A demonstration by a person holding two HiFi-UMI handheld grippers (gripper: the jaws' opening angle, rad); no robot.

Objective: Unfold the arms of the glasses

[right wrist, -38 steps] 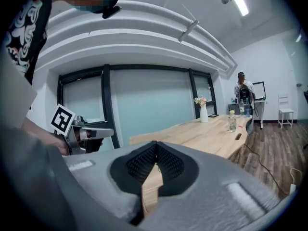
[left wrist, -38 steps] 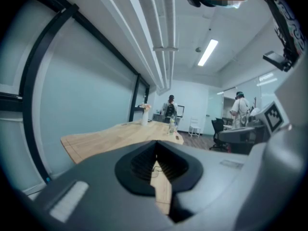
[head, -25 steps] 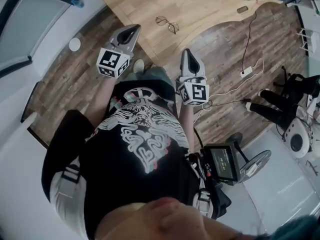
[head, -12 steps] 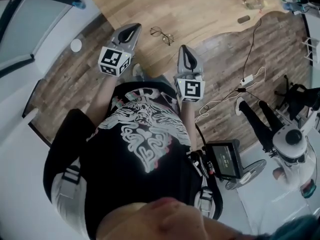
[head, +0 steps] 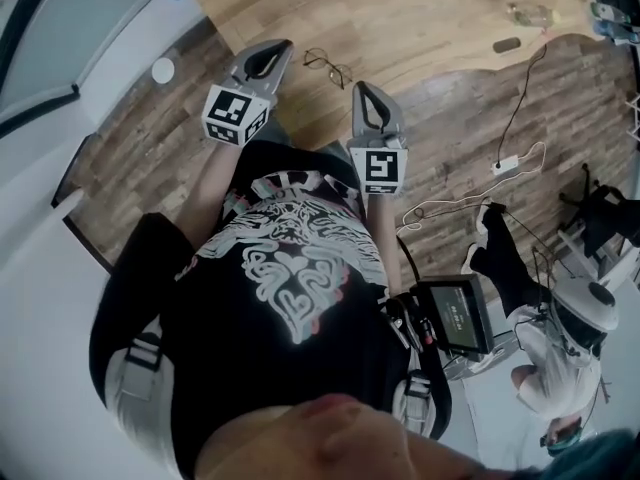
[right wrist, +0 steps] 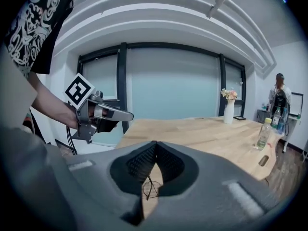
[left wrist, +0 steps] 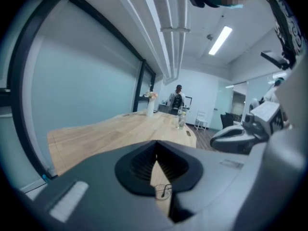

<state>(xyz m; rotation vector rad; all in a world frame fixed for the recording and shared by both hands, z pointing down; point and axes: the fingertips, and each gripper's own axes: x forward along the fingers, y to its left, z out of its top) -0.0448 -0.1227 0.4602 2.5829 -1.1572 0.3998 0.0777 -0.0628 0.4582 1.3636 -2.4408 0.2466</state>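
Here, the left gripper [head: 276,52] and the right gripper [head: 363,90] hang at the wooden table's [head: 420,13] near edge, jaws pressed together and empty, the glasses [head: 327,66] lying between them, at the left tip's three o'clock, the right's eleven.

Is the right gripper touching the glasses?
Apart. The head view shows a strip of bare table between the right gripper and the glasses.

Cool, even light comes from a ceiling strip lamp [left wrist: 221,40]. Both gripper views bulge and darken at the corners; my left hand-held gripper [left wrist: 156,158] looms blurred up close.
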